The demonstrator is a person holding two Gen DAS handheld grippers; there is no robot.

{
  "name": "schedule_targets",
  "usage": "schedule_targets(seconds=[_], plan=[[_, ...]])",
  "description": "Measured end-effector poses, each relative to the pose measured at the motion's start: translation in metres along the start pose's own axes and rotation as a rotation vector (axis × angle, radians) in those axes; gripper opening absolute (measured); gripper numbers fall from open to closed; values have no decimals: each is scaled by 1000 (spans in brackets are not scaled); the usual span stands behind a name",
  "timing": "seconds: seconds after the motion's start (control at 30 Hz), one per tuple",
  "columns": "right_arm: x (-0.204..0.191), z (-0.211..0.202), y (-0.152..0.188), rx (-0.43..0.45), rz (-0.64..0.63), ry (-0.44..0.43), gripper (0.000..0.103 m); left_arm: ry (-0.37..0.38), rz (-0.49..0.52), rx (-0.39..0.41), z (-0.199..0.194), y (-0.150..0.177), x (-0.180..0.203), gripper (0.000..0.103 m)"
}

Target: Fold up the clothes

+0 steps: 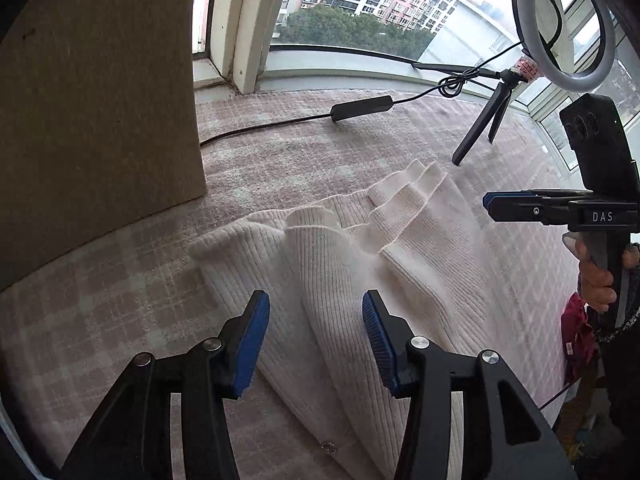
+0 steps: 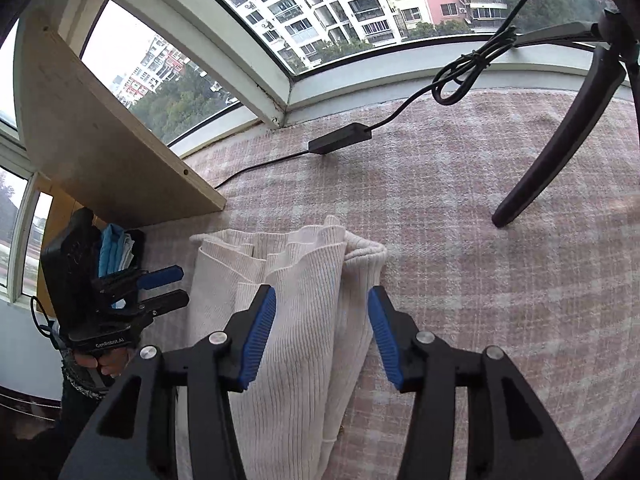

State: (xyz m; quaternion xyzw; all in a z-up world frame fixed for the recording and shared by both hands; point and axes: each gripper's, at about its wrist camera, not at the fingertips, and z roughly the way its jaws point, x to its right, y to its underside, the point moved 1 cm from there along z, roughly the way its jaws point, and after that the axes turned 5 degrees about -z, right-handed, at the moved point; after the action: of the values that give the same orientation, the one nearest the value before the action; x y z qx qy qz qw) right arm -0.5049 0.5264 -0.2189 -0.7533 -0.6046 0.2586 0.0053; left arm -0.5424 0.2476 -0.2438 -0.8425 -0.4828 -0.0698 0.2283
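Observation:
A cream ribbed knit garment [image 1: 360, 248] lies in loose folds on the pink checked cloth [image 1: 120, 312]. My left gripper [image 1: 316, 304] is open and empty, hovering just above the garment's near part. The garment shows in the right wrist view [image 2: 296, 288] too, with my right gripper [image 2: 322, 300] open and empty above its right side. The right gripper also appears at the right of the left wrist view [image 1: 490, 204], held beside the garment. The left gripper appears at the left of the right wrist view [image 2: 176, 284].
A wooden board [image 1: 96, 112] stands at the left. A ring light [image 1: 560, 24] on a black tripod [image 1: 484, 120] stands at the back right, with a cable and black adapter [image 1: 362, 108] across the cloth. Windows [image 2: 320, 12] run behind. A red item [image 1: 576, 332] lies at the right edge.

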Motion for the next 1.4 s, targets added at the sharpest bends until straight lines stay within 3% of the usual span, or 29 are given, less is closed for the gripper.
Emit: schedule_targets(seconds=[0.03, 0.1, 0.13, 0.17, 0.2, 0.33, 0.43, 0.47, 0.5, 0.57, 0.63, 0.73, 0.8, 0.87, 0.97, 1.03, 1.1, 1.13, 1.17, 1.27, 1.4], plan=[[-3, 9, 3, -15, -23, 10, 47, 0, 3, -7, 5, -1, 3, 43], [-9, 26, 6, -35, -69, 39, 47, -7, 19, 8, 7, 0, 8, 21], [-10, 30, 7, -36, -84, 42, 45, -12, 28, 19, 7, 1, 11, 18], [-11, 35, 7, -36, -98, 42, 25, -16, 33, 32, 3, 2, 12, 16], [-13, 37, 7, -44, -97, 32, 12, -20, 35, 45, -3, 3, 12, 15], [-13, 15, 8, 10, -82, -29, 11, 40, -58, 121, -38, 12, -4, 14], [0, 16, 10, 8, -36, -41, 11, 63, -123, 107, -26, 16, -25, 15], [3, 28, 10, -16, -28, -16, 11, 66, -139, 86, -16, 16, -29, 17], [7, 41, 10, -46, -23, 13, 13, 74, -151, 77, -9, 16, -32, 28], [7, 49, 8, -49, -35, 22, 20, 75, -147, 85, -12, 12, -31, 36], [4, 41, 6, -47, -42, 57, 28, 72, -131, 119, -23, 9, -27, 34], [1, 15, 8, 24, -84, 92, 29, 78, -83, 201, -52, 9, -20, 38], [-1, 4, 10, 44, -106, 98, 40, 67, -76, 209, -59, 10, -20, 42], [0, 4, 12, 42, -118, 114, 44, 73, -73, 181, -52, 13, -20, 42], [3, 15, 14, 25, -115, 105, 44, 36, -60, 112, -27, 15, -18, 40], [5, 23, 17, 15, -105, 91, 43, 54, -66, 94, -14, 15, -18, 40], [6, 32, 20, -6, -101, 83, 40, 133, -79, 110, -11, 12, -15, 31], [6, 36, 21, -11, -101, 71, 34, 149, -65, 123, -13, 11, -10, 28], [6, 38, 22, -15, -101, 58, 23, 146, -37, 137, -16, 10, -3, 17], [7, 38, 23, -6, -82, 40, 20, 137, 27, 179, -28, 10, 14, 14], [6, 37, 23, 3, -74, 34, 19, 144, 19, 219, -43, 15, 12, 14]])
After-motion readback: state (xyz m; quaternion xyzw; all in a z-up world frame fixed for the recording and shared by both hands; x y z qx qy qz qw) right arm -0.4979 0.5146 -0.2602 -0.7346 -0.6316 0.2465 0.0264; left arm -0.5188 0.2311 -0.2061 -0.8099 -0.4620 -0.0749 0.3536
